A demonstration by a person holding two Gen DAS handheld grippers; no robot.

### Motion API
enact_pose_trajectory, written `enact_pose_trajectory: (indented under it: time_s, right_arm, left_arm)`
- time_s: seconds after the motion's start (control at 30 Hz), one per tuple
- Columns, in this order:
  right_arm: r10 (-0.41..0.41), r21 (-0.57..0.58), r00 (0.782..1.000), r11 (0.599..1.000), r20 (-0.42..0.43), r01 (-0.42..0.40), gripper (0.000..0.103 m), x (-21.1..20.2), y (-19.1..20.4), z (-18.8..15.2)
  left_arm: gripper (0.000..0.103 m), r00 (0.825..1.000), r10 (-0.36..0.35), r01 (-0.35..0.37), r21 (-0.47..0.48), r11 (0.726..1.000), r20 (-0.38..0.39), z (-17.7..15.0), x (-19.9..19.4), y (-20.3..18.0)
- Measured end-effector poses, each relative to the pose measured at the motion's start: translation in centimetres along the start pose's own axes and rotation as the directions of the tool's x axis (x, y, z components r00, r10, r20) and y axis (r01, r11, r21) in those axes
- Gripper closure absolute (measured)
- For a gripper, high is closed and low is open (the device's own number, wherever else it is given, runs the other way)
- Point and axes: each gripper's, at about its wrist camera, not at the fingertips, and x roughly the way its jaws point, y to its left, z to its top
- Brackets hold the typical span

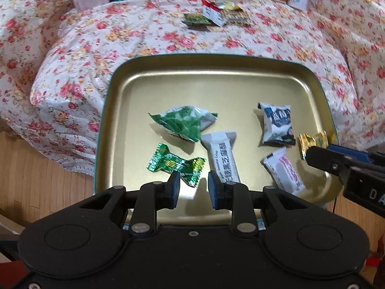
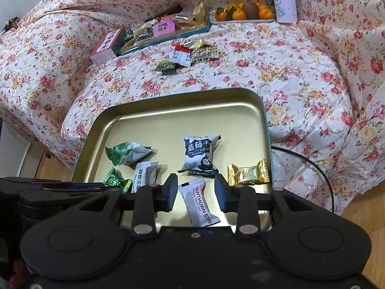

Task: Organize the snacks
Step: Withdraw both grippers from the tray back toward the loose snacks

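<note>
Gold tin tray (image 2: 168,120) sits below both grippers, holding six wrapped snacks. Right gripper (image 2: 196,191) hangs with jaws apart, empty, above the white hawthorn strip (image 2: 198,202); left gripper (image 1: 193,189) is parted and empty, beside the green candy (image 1: 174,163).

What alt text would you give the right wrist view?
Right gripper, jaws open, hovers over a gold tray holding six wrapped snacks, a white hawthorn strip packet between its fingers. Beyond, more snacks lie on a floral cloth.
</note>
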Motion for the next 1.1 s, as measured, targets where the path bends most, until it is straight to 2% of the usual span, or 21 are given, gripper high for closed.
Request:
enact_pose_trajectory:
  time_s: [0.17,0.37,0.5,0.67,1.1]
  right_arm:
    - [0.034,0.018,0.999,0.999,-0.023,-0.033,0.065,0.2,-0.2,0.7]
    - [0.058,0.000,0.998,0.998,-0.032,-0.058,0.064,0.2,-0.1,2.9]
    - [0.054,-0.030,0.998,0.998,-0.031,-0.055,0.063,0.4,0.0,5.3]
    - [0.034,-0.061,0.999,0.998,-0.016,-0.035,0.062,1.0,0.0,8.8]
    - [-0.011,-0.079,0.999,0.997,0.031,0.013,0.061,4.6,-0.1,16.6]
  left_arm:
    - [0.068,0.999,-0.029,0.031,0.061,0.998,-0.026,1.2,-0.6,-0.2]
    - [0.068,1.000,-0.011,0.012,0.106,0.994,-0.015,4.4,-1.4,0.2]
    - [0.068,1.000,-0.002,0.003,0.084,0.996,-0.010,7.4,-1.5,1.3]
    - [0.068,0.997,0.068,-0.069,0.052,0.996,0.035,11.2,-1.1,2.6]
    - [0.068,0.995,0.080,-0.079,-0.015,0.997,0.054,18.8,2.5,3.9]
